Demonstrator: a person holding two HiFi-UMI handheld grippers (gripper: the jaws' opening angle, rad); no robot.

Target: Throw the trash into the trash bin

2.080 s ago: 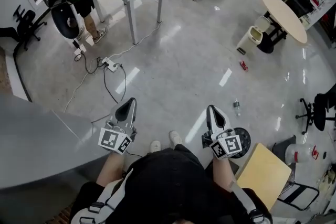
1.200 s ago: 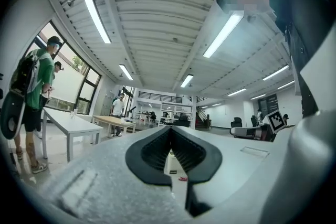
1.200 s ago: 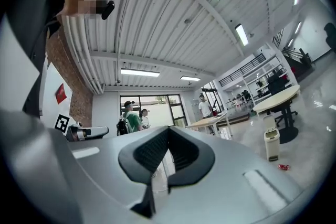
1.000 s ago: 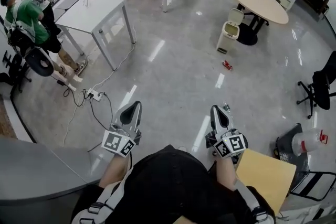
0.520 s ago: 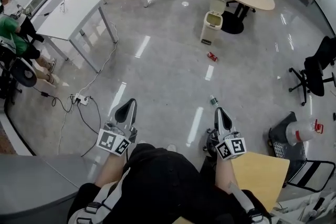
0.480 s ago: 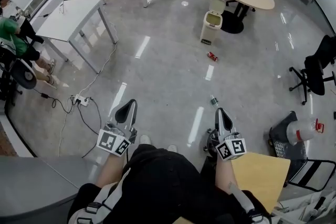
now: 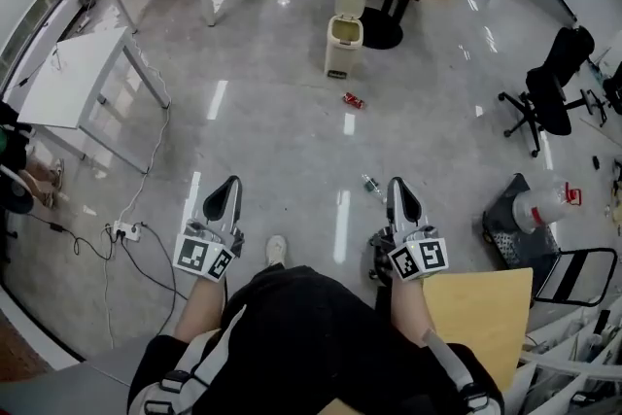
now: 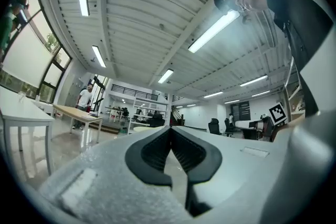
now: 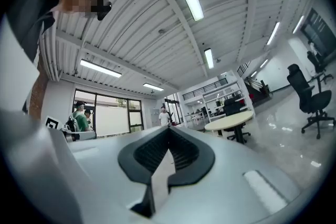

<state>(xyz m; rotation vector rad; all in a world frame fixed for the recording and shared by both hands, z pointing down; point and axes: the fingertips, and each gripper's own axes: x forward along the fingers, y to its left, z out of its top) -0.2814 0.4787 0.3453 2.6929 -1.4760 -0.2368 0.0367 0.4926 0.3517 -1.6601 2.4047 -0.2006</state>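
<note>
Both the left gripper (image 7: 226, 185) and right gripper (image 7: 399, 187) are pinched together on nothing, so I'd spread the right one before dipping for the small bottle (image 7: 370, 185) lying just ahead (red can (image 7: 353, 99) sits nearer the trash bin (image 7: 342, 44)).

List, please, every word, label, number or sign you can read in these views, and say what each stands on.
No text can be read in any view.
Print on the red can on the floor: too small to read.
Label on the bottle on the floor: too small to read.
Cubes on the left gripper and right gripper: black-and-white square markers only, no letters.
</note>
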